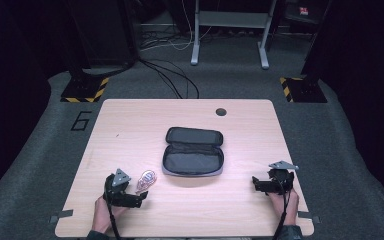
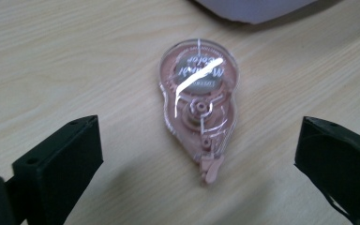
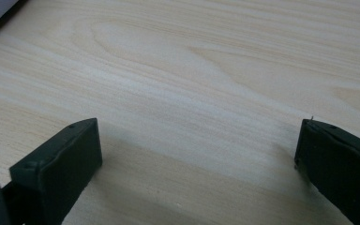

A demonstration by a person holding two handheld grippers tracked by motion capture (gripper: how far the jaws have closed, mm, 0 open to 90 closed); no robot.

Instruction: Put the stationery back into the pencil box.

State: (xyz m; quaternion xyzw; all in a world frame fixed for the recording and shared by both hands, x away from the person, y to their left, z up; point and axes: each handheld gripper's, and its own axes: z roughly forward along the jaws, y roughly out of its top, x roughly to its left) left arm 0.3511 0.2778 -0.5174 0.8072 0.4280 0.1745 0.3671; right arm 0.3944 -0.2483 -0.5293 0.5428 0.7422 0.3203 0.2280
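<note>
Left gripper [image 2: 199, 154] gaping, empty, tape dispenser [image 2: 198, 101] at 12 o'clock; right gripper [image 3: 197, 154] gaping over bare table [image 3: 206, 70].

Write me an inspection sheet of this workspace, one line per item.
Surface: light wood table, with a round dark hole near its far edge.
Job's things: pinkish clear correction tape dispenser lying flat on the wood, untouched; dark zip case open flat at mid-table, nothing visible inside.
Clutter: nothing seen.
Grippers: left claw open, its jaws standing apart to either side of the dispenser's tip; right claw open over bare wood, near the table's right edge.
Cables: one trails from each gripper toward the person; loose cables lie on the floor beyond the table.
Surroundings: grey carpet, two hazard-striped stand bases, a grey frame's legs, dark beyond.
</note>
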